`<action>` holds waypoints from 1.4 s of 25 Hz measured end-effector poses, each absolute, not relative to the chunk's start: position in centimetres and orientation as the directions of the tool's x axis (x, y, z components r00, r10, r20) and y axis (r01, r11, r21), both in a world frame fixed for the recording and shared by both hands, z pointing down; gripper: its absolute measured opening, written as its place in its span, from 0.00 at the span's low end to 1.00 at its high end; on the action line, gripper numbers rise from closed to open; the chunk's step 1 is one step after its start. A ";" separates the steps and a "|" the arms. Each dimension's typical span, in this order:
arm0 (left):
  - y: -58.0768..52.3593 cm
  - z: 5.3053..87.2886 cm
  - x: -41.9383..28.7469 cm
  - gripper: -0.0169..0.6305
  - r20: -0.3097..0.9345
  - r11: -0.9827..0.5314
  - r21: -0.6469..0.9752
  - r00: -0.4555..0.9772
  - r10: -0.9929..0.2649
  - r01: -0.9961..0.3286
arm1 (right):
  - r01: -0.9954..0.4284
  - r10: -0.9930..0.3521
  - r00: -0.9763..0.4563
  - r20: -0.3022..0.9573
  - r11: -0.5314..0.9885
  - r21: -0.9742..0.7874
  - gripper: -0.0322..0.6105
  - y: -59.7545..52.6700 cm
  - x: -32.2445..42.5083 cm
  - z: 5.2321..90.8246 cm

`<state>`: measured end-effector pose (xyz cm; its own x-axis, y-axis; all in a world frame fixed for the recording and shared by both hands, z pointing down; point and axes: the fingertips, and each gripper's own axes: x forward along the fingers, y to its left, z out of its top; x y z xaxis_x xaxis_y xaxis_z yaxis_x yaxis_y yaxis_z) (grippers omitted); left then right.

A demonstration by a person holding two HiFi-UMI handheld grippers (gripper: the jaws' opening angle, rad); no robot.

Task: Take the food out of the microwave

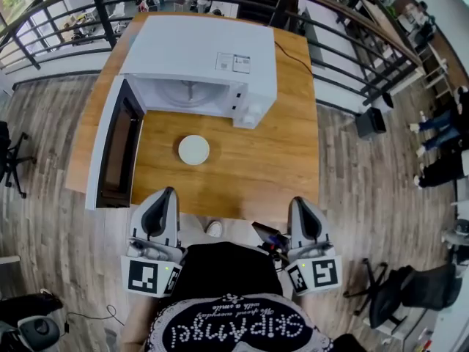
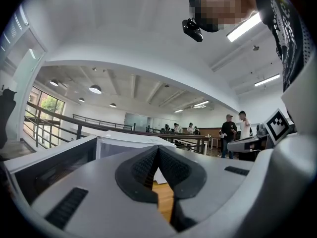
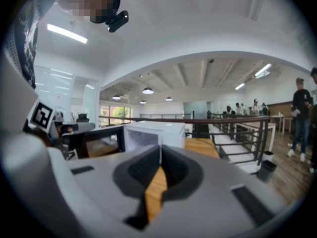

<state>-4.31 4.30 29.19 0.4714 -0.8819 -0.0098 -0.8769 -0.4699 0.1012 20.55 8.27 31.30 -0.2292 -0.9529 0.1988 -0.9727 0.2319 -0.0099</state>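
Note:
A white microwave (image 1: 205, 57) stands at the far side of the wooden table (image 1: 271, 160), its door (image 1: 113, 149) swung wide open to the left and its cavity showing only the glass turntable. A small white round dish (image 1: 194, 150) sits on the table in front of the microwave. My left gripper (image 1: 163, 194) is at the table's near edge, shut and holding nothing. My right gripper (image 1: 302, 200) is at the near edge further right, also shut and empty. In the left gripper view the microwave (image 2: 126, 143) shows beyond the shut left gripper (image 2: 158, 150); the right gripper (image 3: 160, 160) points toward the microwave (image 3: 153, 135).
A black metal railing (image 1: 344, 42) runs behind and to the right of the table. Office chairs stand on the wooden floor at left (image 1: 11, 156) and lower right (image 1: 407, 288). Several people (image 2: 235, 133) stand in the distance.

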 end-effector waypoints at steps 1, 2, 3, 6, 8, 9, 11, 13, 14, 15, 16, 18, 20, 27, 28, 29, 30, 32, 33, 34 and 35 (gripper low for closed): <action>4.4 29.3 -4.3 0.07 -0.004 -0.472 0.102 0.474 -0.880 -0.876 | -0.973 -0.952 -0.227 0.203 0.229 -0.012 0.10 8.4 20.5 31.4; 4.5 29.5 -4.2 0.07 0.002 -0.474 0.102 0.477 -0.879 -0.874 | -0.974 -0.952 -0.225 0.208 0.227 -0.014 0.10 8.5 20.5 31.5; 4.6 29.5 -4.2 0.07 0.006 -0.476 0.102 0.479 -0.878 -0.874 | -0.974 -0.952 -0.223 0.211 0.225 -0.018 0.10 8.5 20.4 31.6; 4.6 29.5 -4.4 0.07 0.005 -0.475 0.109 0.478 -0.878 -0.873 | -0.975 -0.951 -0.219 0.217 0.221 -0.016 0.10 8.7 20.3 31.6; 4.7 29.6 -4.4 0.07 0.008 -0.479 0.109 0.482 -0.876 -0.871 | -0.976 -0.949 -0.217 0.228 0.220 -0.014 0.10 8.9 20.2 31.7; 4.8 29.7 -4.4 0.07 0.012 -0.481 0.107 0.485 -0.874 -0.870 | -0.976 -0.948 -0.216 0.234 0.219 -0.014 0.10 9.1 20.1 31.9; 5.0 29.8 -4.4 0.07 0.016 -0.484 0.106 0.488 -0.872 -0.868 | -0.975 -0.945 -0.219 0.245 0.223 -0.010 0.10 9.3 19.9 32.0; 5.2 30.0 -4.5 0.07 0.018 -0.483 0.113 0.488 -0.873 -0.868 | -0.973 -0.941 -0.222 0.254 0.229 -0.004 0.10 9.4 19.7 32.1; 5.3 30.2 -4.5 0.07 0.021 -0.482 0.116 0.488 -0.873 -0.868 | -0.972 -0.940 -0.225 0.257 0.233 0.002 0.10 9.4 19.6 32.1; 5.3 30.3 -4.5 0.07 0.023 -0.483 0.118 0.488 -0.872 -0.868 | -0.971 -0.939 -0.228 0.257 0.238 0.009 0.10 9.4 19.5 32.1; 5.4 30.5 -4.5 0.07 0.027 -0.484 0.119 0.490 -0.871 -0.867 | -0.970 -0.939 -0.232 0.255 0.243 0.013 0.10 9.4 19.4 32.0; 5.4 30.6 -4.5 0.07 0.031 -0.487 0.118 0.493 -0.869 -0.865 | -0.969 -0.939 -0.236 0.251 0.247 0.015 0.10 9.3 19.2 31.9; 5.4 30.6 -4.5 0.07 0.031 -0.489 0.116 0.495 -0.868 -0.864 | -0.968 -0.939 -0.239 0.247 0.251 0.015 0.10 9.2 19.0 31.7; 5.5 31.1 -4.3 0.07 0.062 -0.493 0.105 0.501 -0.864 -0.864 | -0.964 -0.936 -0.254 0.243 0.267 0.020 0.10 8.9 18.5 31.6; 5.5 31.1 -4.3 0.07 0.065 -0.494 0.103 0.502 -0.862 -0.863 | -0.963 -0.935 -0.255 0.245 0.268 0.022 0.10 8.9 18.5 31.7; 5.5 31.1 -4.2 0.07 0.067 -0.496 0.101 0.503 -0.861 -0.862 | -0.962 -0.935 -0.256 0.246 0.270 0.026 0.10 8.9 18.5 31.7; 5.5 31.1 -4.1 0.07 0.070 -0.496 0.101 0.504 -0.861 -0.862 | -0.962 -0.935 -0.257 0.247 0.272 0.028 0.10 8.8 18.4 31.7; 5.5 31.3 -4.0 0.07 0.080 -0.493 0.110 0.503 -0.861 -0.863 | -0.962 -0.935 -0.257 0.244 0.272 0.029 0.10 8.8 18.4 31.7; 5.5 31.4 -4.0 0.07 0.082 -0.492 0.114 0.502 -0.861 -0.863 | -0.962 -0.935 -0.256 0.243 0.271 0.028 0.10 8.7 18.4 31.7; 5.5 31.4 -4.0 0.07 0.080 -0.493 0.117 0.503 -0.860 -0.862 | -0.963 -0.936 -0.255 0.244 0.269 0.025 0.10 8.7 18.4 31.8; 5.5 31.3 -3.9 0.07 0.074 -0.496 0.117 0.506 -0.860 -0.860 | -0.963 -0.936 -0.255 0.244 0.268 0.024 0.10 8.7 18.4 31.9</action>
<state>-3.94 5.48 31.34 0.5055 -0.8596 0.0740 -0.8604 -0.4959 0.1173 18.43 8.75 31.87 -0.2546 -0.9357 0.2443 -0.9631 0.2682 0.0237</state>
